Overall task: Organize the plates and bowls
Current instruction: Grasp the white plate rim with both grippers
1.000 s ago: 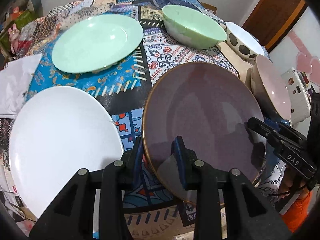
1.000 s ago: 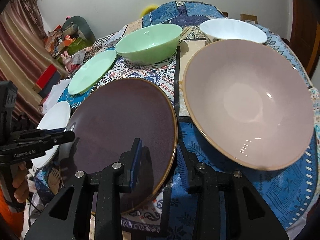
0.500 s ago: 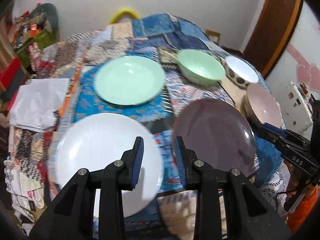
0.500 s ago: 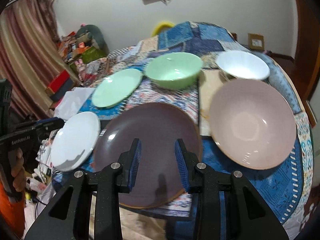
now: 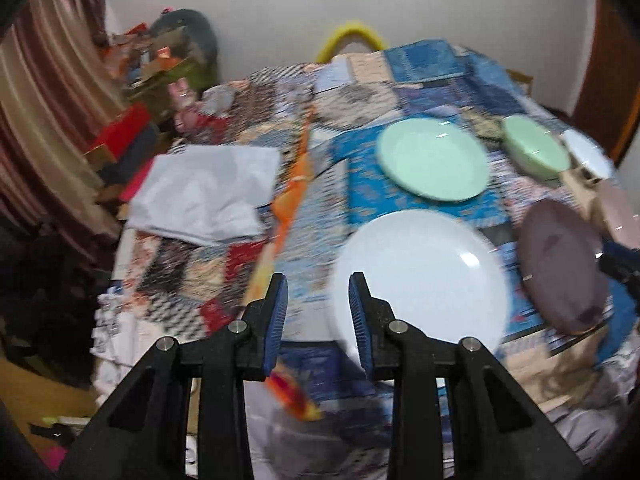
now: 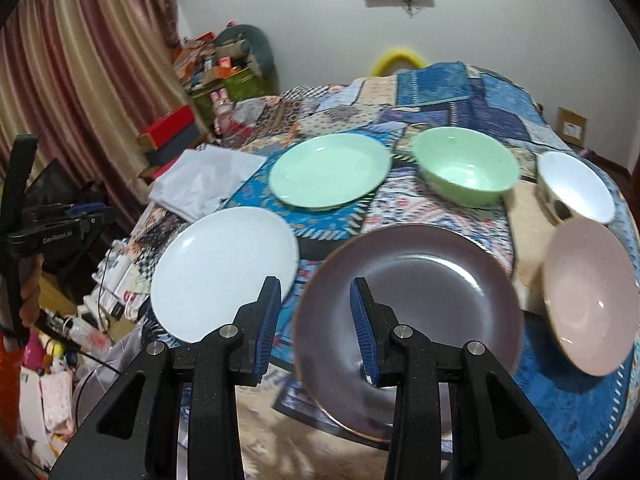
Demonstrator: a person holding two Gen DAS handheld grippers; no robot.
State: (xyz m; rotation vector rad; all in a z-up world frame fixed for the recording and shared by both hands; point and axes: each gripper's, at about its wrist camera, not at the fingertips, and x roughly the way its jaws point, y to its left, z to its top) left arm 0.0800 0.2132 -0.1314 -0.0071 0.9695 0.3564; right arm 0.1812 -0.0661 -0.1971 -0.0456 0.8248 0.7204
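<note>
Even indoor light; my left view smears with motion blur, glare dots the white plate (image 5: 420, 276), fisheye corners darken.

The left wrist view is smeared by motion blur, so the tablecloth (image 5: 240, 264) pattern is unreadable. At its right edge the pink bowl (image 5: 620, 216) is cut off. The purple plate (image 6: 408, 304) near rim hides behind a right gripper finger (image 6: 366, 324).
</note>
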